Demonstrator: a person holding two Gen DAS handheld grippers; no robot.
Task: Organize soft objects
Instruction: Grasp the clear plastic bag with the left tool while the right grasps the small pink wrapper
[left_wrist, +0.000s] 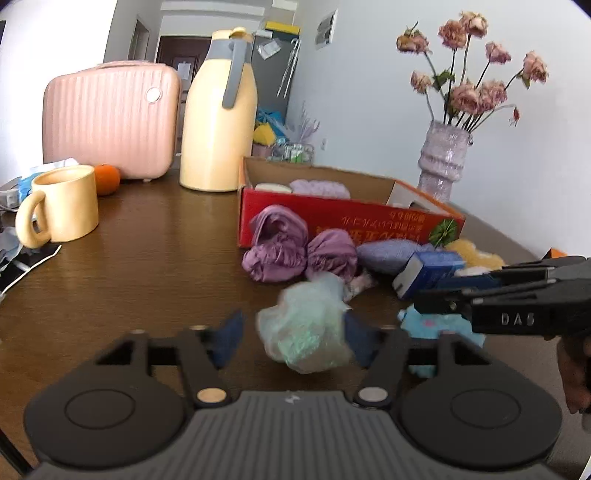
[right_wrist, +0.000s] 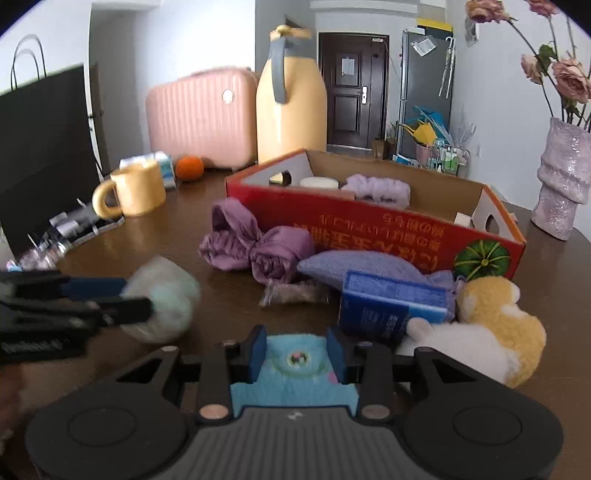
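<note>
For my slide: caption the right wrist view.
Right gripper fingers clamp a blue plush toy before the red box.

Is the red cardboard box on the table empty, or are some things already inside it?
Not empty. The red cardboard box is open on top, and a lilac fluffy item and a pale round object lie inside. Much of its floor is hidden.

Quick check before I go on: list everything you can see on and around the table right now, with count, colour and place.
table: 1, dark brown wood.
box: 1, red cardboard, open, mid table.
scrunchie: 1, lilac, inside box.
cloth bundles: 2, purple, before box.
pouch: 1, lavender, before box.
packet: 1, blue, on pouch.
plush: 1, yellow-white, right.
mug: 1, yellow, left.
orange: 1, behind mug.
flask: 1, cream, grey handle.
case: 1, pink, back.
vase: 1, lilac, dried roses.
left gripper: around pale green puff.
right gripper: shut on blue plush toy.
</note>
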